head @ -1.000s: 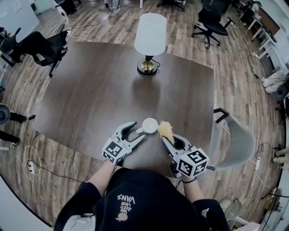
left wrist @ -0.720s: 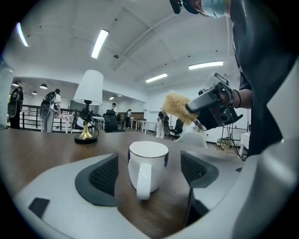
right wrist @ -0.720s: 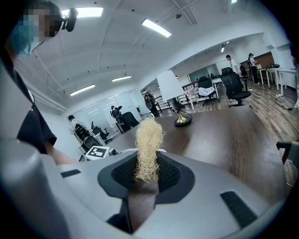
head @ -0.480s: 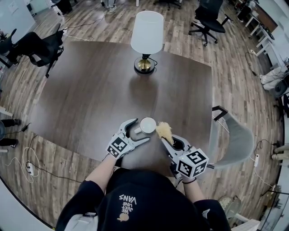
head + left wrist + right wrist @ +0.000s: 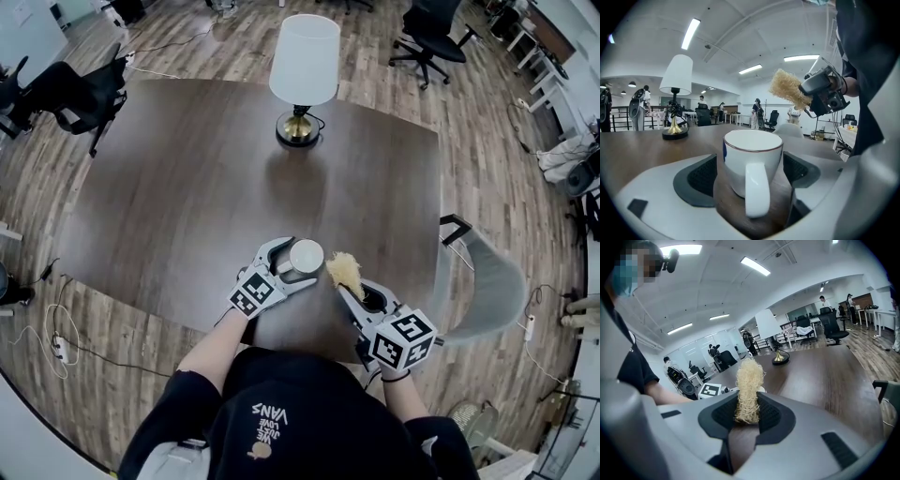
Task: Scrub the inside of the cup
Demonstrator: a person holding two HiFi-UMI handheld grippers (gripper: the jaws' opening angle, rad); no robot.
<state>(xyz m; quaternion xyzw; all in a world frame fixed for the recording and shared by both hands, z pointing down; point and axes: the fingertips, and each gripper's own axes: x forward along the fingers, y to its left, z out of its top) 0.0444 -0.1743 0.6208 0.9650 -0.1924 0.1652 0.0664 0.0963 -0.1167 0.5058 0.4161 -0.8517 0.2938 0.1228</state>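
Note:
A white cup [image 5: 307, 254] stands upright on the dark wooden table [image 5: 187, 187] near its front edge; in the left gripper view the cup [image 5: 752, 159] has its handle toward the camera. My left gripper [image 5: 299, 262] is open, its jaws on either side of the cup, with small gaps between pads and cup wall. Just right of the cup, my right gripper [image 5: 351, 287] is shut on a pale straw-coloured fibre scrubber [image 5: 344, 270]. The scrubber [image 5: 749, 390] stands upright between the pads and is raised beside the cup, outside it.
A table lamp [image 5: 304, 70] with a white shade and brass base stands at the far middle of the table. A grey chair [image 5: 487, 291] sits at the table's right edge. Black office chairs [image 5: 70, 94] stand on the wooden floor around.
My left gripper has moved forward and right, and its jaws, wider than before, now stand round the cup instead of beside its handle. The right gripper with the scrubber has barely moved.

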